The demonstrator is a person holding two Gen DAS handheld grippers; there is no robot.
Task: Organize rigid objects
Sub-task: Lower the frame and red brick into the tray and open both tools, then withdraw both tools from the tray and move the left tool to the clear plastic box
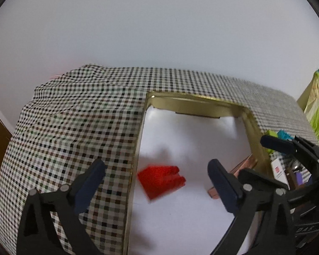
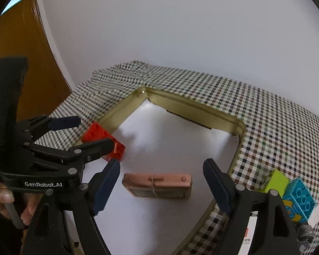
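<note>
- Blurred, a red block [image 1: 161, 180] lies on the white floor of a gold-rimmed tray [image 1: 202, 104], lower centre of the left view.
- Left claw [image 1: 157, 182] gapes wide above it, empty.
- Right claw [image 2: 161, 182] also gapes, empty, over a pink case [image 2: 157, 186].
- Checked cloth [image 1: 74, 127] covers the bench.
</note>
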